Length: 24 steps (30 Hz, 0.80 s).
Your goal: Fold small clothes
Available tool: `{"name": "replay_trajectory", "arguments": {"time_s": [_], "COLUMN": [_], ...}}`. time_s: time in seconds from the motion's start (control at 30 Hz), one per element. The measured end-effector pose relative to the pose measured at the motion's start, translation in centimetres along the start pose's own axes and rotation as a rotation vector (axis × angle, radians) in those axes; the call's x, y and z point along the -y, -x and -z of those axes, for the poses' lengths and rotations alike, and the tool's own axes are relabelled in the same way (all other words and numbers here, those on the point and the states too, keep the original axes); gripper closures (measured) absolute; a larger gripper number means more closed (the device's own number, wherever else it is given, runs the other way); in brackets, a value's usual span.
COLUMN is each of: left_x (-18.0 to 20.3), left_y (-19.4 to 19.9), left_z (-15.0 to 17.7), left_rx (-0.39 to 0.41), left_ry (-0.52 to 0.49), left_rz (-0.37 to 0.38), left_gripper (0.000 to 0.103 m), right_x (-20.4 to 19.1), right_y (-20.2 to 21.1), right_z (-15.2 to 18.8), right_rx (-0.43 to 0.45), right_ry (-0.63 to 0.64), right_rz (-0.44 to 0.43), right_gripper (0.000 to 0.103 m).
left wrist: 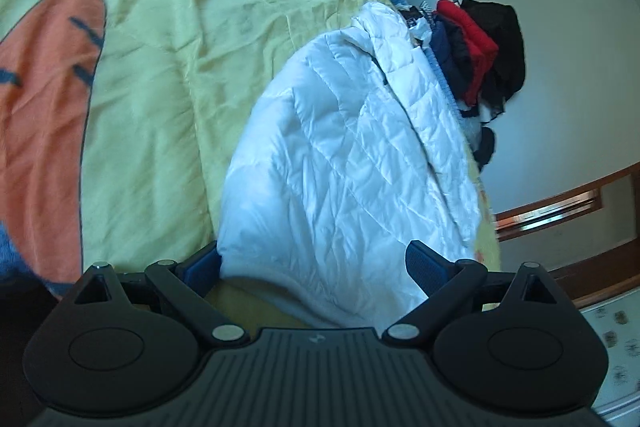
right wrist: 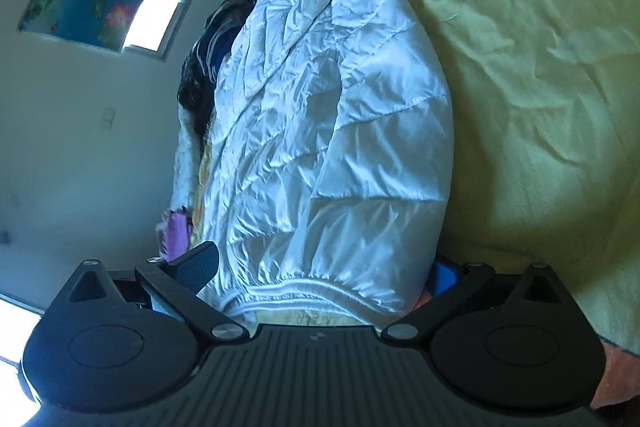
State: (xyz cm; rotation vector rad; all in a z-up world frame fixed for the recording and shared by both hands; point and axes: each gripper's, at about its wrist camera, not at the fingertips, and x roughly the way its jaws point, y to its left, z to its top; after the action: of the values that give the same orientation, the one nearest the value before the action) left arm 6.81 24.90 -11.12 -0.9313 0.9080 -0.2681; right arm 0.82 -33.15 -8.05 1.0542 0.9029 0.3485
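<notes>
White jacket along bed edge; yellow sheet bare beside; both grippers wide, straddling hem.

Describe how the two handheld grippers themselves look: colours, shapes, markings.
Both look alike. The left gripper and the right gripper each have a matte black ribbed body with a small pale mark at its centre, two rounded black lobes with oval recesses, and black link arms pinned with silver rivets. The fingers carry textured dark blue pads. No cables, hands or sleeves are visible.
</notes>
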Motion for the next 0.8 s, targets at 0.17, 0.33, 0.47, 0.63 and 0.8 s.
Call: {"name": "replay_trajectory", "arguments": {"time_s": [0.17, 0.33, 0.47, 0.63, 0.8], "left_x": [-0.9, -0.2, 0.3, 0.2, 0.4], "left_y": [0.1, -0.2, -1.1, -1.4, -0.8], "left_z": [0.5, 0.1, 0.0, 0.2, 0.4], "left_rx": [0.01, 0.04, 0.033, 0.04, 0.031], "left_ry": [0.077, 0.077, 0.048, 0.056, 0.063], "left_rz": [0.045, -0.022, -0.102, -0.139, -0.128], "left_gripper": [0.006, 0.029, 0.066, 0.089, 0.095], "right_x": [1.5, 3.2, 4.4, 5.4, 5.4], "right_y": [0.7, 0.7, 0.5, 0.4, 0.5], "right_z": [-0.5, -0.2, 0.2, 0.8, 1.6], "right_rx": [0.056, 0.082, 0.087, 0.108, 0.139], "right_ry": [-0.086, -0.137, -0.173, -0.191, -0.177], "right_rz": [-0.072, -0.099, -0.117, -0.119, -0.151], "right_gripper": [0.004, 0.04, 0.058, 0.074, 0.085]}}
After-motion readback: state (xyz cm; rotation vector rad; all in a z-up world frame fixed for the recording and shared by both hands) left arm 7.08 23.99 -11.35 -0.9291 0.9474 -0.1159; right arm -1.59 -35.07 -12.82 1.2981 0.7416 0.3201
